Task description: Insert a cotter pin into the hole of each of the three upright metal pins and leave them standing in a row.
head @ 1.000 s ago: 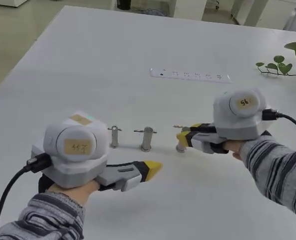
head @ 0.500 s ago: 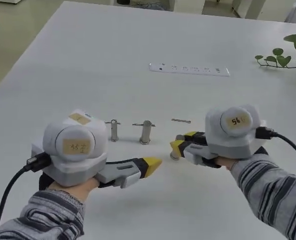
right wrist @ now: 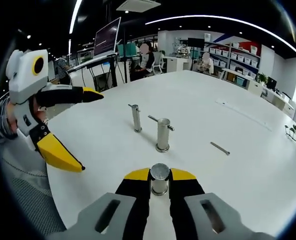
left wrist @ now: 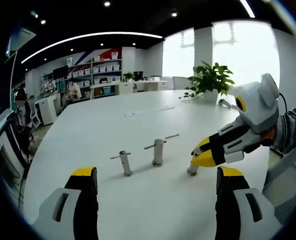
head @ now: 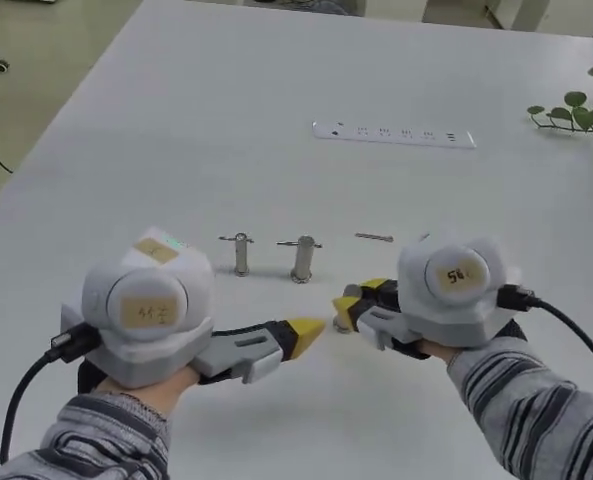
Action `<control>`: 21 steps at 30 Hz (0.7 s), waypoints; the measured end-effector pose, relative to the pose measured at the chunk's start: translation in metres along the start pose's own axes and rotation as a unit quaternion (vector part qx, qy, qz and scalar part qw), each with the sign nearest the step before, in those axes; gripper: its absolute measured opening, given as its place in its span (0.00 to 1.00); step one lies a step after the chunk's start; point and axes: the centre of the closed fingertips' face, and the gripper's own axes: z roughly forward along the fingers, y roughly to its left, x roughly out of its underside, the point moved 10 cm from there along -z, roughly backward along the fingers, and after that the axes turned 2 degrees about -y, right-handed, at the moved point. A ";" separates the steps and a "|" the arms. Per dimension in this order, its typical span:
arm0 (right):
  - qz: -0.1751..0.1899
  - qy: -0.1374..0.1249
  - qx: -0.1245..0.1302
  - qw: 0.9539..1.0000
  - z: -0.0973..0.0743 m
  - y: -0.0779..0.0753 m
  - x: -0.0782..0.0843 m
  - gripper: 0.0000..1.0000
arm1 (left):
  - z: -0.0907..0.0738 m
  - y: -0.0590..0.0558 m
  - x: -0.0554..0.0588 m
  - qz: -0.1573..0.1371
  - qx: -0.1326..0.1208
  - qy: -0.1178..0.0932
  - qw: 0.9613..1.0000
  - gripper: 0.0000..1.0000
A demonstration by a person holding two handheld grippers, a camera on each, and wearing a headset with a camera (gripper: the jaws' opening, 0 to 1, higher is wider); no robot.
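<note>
The third pin [right wrist: 159,185] was held upright between the closed jaws of the right gripper [right wrist: 158,176], gripped just under its head. It stood at the right end of the row, a little nearer the person than the left pin [head: 241,253] and middle pin [head: 303,258], each already crossed by a cotter. No cotter was seen through the held one. The loose cotter [head: 374,237] lay flat on the table [head: 176,120], beyond the held pin and slightly to its right, its long axis running roughly along the row. The left gripper [left wrist: 156,174] was pointed at the row from the near left, jaws wide and empty. The cotter was judged nearer the right gripper, but that one was occupied, so the fetch was expected to fall to the left, reaching past the held pin. The grip and bare pin top were shown plainly in the right gripper view, whereas in the head view the pin was largely hidden by the gripper body. In the left gripper view the pin's foot was seen at or just above the table; which could not be told
</note>
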 end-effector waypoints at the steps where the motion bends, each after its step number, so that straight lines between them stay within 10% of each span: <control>1: 0.001 -0.002 -0.001 1.000 0.000 0.001 0.001 0.09 | -0.001 0.000 0.000 -0.001 -0.001 0.001 1.000 0.99; 15: -0.016 -0.003 -0.004 1.000 -0.010 0.005 0.005 0.25 | -0.003 -0.002 0.010 -0.002 -0.002 0.002 1.000 0.99; 21: -0.014 0.001 -0.049 0.999 -0.023 -0.002 0.006 0.28 | -0.003 -0.003 0.011 0.005 -0.006 0.003 1.000 0.99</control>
